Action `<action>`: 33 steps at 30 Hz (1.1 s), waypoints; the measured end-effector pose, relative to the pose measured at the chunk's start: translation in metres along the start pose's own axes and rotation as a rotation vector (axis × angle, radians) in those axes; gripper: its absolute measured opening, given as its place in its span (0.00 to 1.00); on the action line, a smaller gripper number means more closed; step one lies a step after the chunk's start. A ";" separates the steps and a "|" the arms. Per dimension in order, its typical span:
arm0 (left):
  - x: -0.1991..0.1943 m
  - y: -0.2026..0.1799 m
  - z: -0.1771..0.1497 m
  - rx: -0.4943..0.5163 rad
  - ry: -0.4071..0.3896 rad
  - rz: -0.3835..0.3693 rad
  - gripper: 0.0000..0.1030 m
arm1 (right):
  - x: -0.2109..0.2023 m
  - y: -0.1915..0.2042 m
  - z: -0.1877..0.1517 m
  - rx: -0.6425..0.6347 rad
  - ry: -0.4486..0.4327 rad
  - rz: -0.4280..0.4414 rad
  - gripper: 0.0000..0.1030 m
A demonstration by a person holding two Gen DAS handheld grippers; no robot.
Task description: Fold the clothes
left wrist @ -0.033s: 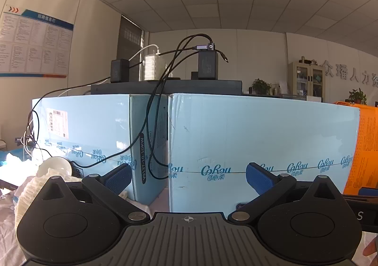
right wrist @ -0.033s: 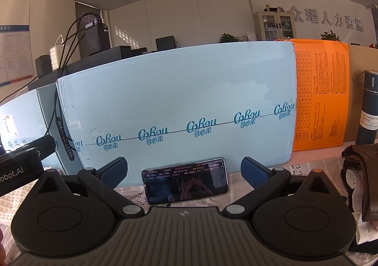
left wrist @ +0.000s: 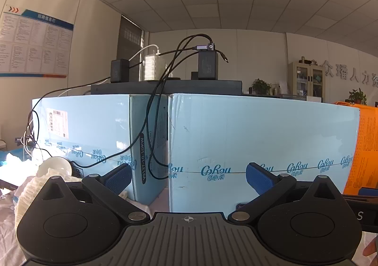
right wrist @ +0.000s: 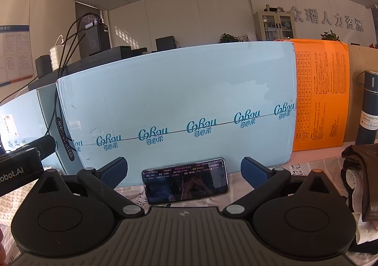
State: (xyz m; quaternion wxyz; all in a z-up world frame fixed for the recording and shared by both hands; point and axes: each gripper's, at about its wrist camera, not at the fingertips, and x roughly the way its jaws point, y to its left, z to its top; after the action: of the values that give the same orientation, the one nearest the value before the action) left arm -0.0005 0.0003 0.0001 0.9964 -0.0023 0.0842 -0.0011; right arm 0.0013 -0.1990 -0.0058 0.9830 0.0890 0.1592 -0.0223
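My left gripper (left wrist: 187,175) is spread wide with nothing between its blue pads (left wrist: 118,177), facing the light blue CoRou carton (left wrist: 259,136). The white knit garment (left wrist: 30,189) lies crumpled at lower left, beside the left finger; I cannot tell whether they touch. My right gripper (right wrist: 184,169) is likewise released and empty. Between its fingers, against the carton (right wrist: 177,100), leans a smartphone (right wrist: 185,181), screen lit. A brown garment (right wrist: 363,183) is heaped at the right edge, near a dark vacuum bottle (right wrist: 369,107). An orange box (right wrist: 321,93) stands beside the carton. Black cables (left wrist: 151,124) hang from chargers on top.
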 end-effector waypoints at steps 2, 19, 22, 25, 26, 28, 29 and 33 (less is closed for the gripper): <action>-0.001 0.001 0.000 -0.003 -0.001 -0.002 1.00 | 0.000 0.000 0.000 0.000 -0.001 0.000 1.00; -0.001 0.002 0.000 -0.036 0.002 -0.030 1.00 | 0.000 0.003 -0.001 -0.011 0.004 0.026 1.00; -0.002 0.004 0.000 -0.049 -0.002 -0.022 1.00 | 0.001 -0.001 0.000 0.007 -0.002 0.016 1.00; -0.002 0.005 0.001 -0.055 -0.001 -0.022 1.00 | 0.000 -0.006 0.001 0.037 -0.018 0.009 1.00; -0.002 0.005 0.001 -0.056 0.000 -0.023 1.00 | -0.001 -0.008 0.001 0.048 -0.024 0.012 1.00; -0.003 0.004 0.000 -0.053 -0.001 -0.029 1.00 | -0.002 -0.010 0.002 0.065 -0.034 0.014 1.00; -0.003 0.003 0.000 -0.051 -0.001 -0.032 1.00 | -0.003 -0.011 0.003 0.069 -0.037 0.016 1.00; -0.003 0.001 0.000 -0.047 -0.001 -0.048 1.00 | -0.003 -0.011 0.003 0.071 -0.037 0.022 1.00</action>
State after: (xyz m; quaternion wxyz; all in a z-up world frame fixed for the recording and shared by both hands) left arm -0.0038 0.0014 0.0006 0.9959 -0.0275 0.0835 -0.0228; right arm -0.0017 -0.2098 -0.0042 0.9821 0.1253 0.1393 -0.0187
